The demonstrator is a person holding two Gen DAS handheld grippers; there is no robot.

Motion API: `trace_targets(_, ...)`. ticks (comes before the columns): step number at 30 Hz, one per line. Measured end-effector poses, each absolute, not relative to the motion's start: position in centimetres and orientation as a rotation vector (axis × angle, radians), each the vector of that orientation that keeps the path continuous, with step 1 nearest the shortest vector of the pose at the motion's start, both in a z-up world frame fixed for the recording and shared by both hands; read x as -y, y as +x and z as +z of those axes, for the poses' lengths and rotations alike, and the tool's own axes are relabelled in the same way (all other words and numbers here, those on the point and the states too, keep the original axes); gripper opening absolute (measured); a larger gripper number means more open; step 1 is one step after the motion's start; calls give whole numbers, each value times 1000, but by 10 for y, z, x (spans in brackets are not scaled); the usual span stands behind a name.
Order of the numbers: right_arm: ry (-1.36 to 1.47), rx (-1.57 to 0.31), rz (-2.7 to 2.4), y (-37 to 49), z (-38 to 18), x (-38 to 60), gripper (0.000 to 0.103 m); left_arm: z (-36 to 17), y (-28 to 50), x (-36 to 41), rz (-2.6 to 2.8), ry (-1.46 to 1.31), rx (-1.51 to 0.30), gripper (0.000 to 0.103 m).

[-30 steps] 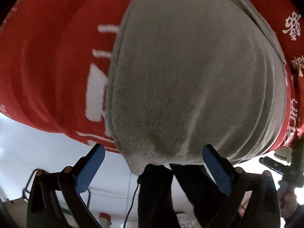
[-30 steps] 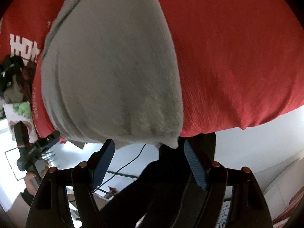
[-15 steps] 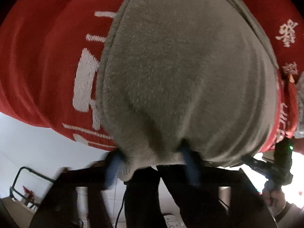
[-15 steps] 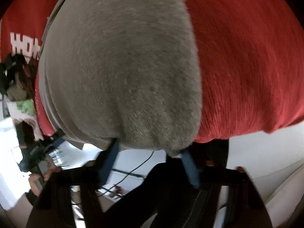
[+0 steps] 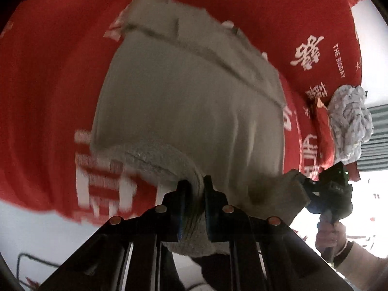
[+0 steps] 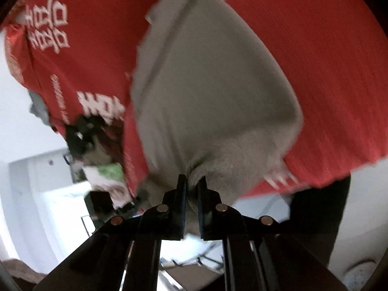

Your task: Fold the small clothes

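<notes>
The wide red tablecloth with white lettering [image 5: 48, 77] carries the grey fleecy small garment [image 5: 189, 111], which lies at its near edge, partly lifted. The crumpled white-and-grey patterned cloth [image 5: 351, 123] waits at the tablecloth's far side, unfolded. The left gripper [image 5: 195, 189] has just closed and clenches one near corner of the garment; the right gripper [image 6: 191, 186] has likewise just clamped the other. The fold looks barely begun, with carrying over and flattening left.
</notes>
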State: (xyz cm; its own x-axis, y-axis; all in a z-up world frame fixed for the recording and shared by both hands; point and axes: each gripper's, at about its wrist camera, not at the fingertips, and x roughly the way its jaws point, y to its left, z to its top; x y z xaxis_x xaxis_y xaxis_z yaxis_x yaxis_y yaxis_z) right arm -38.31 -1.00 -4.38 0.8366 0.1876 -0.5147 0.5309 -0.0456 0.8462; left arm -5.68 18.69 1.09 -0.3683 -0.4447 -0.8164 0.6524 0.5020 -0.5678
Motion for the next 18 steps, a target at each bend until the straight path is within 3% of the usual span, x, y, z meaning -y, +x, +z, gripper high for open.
trace_targets(12,1613,-547,-370,-328,-50,119,9,10,29,-93,-1013,179,-1426,16)
trace_targets(13,1615,-558,-379,-327,-52,124,9,12,34,-88,-1003,180,-1425,35)
trace_targets(14,1623,-568,-386,-324,-55,130,9,14,38,-89,-991,183,-1420,73)
trace_targets(15,1638,-576,-390,-323,-58,135,9,18,42,-88,-963,187,-1392,87)
trace_targets(18,1708,-568,-383,-323,-67,144,13,27,43,-80,-987,238,-1340,91)
